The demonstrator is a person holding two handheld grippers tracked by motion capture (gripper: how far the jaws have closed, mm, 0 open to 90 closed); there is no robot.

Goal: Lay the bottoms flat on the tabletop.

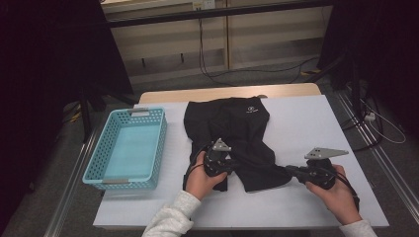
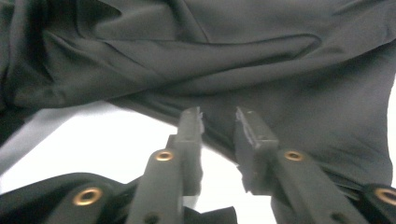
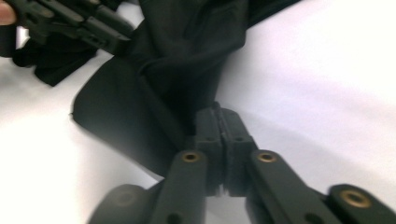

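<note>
right gripper [image 3: 223, 135]: my jaws pinched on the shirt's [image 1: 232, 133] near hem corner
left gripper [image 2: 219, 122]: narrow gap, hem edge between the jaws, not clamped (nearer arm)
shirt: table [image 1: 306, 123] centre, long axis running to the far edge
basket [image 1: 99, 163]: left edge

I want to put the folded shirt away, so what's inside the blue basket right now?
The blue basket looks empty: its pale floor shows bare. The inner face of its near wall is hidden. The black garment lies beside it on the table.
</note>
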